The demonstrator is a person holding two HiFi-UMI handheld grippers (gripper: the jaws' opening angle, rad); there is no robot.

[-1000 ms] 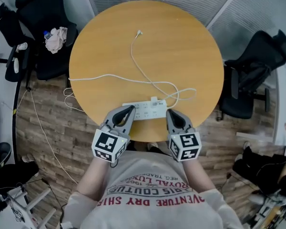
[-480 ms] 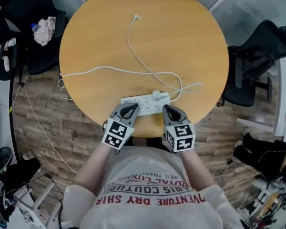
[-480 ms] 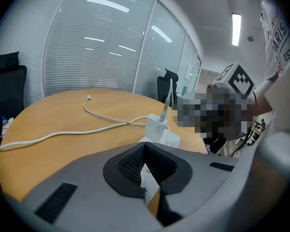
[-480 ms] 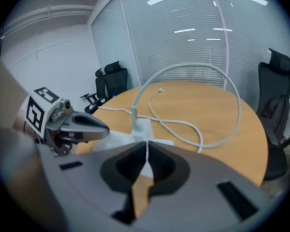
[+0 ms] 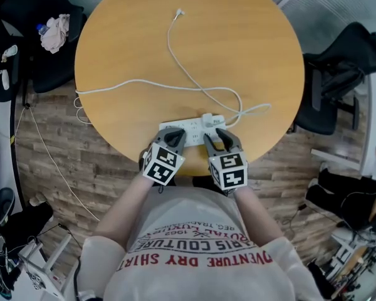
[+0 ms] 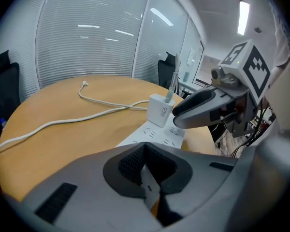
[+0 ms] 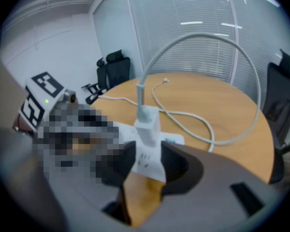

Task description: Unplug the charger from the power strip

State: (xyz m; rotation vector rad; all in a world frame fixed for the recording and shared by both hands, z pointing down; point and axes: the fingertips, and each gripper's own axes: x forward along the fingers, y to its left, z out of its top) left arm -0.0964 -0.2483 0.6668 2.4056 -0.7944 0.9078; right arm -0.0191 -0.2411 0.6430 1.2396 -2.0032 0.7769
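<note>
Charger (image 5: 208, 118) sits plugged upright in the power strip (image 5: 187, 129), toward the strip's right end, at the table (image 5: 250, 49) edge nearest the person. Its white cable (image 5: 175, 49) loops off across the tabletop.

Step in hand: the approach, nothing pulled yet. Right gripper (image 5: 216, 134) has its jaws apart, just opened, lined up on the charger; the right gripper view shows the white block straight ahead in the gap, pads not touching it. Left gripper (image 5: 173, 134) has jaws together at the tips, holding nothing, over the strip's left half.

Next move, as I judge it: right gripper goes forward until the pads flank the charger body, closes, then pulls straight up. Left gripper likely presses the strip down so it doesn't lift.

Versus a second ago: both grippers have dropped from off the near edge to right over the strip, and they stand closer together. Right jaws were shut then. Charger, strip and cable look unmoved.
</note>
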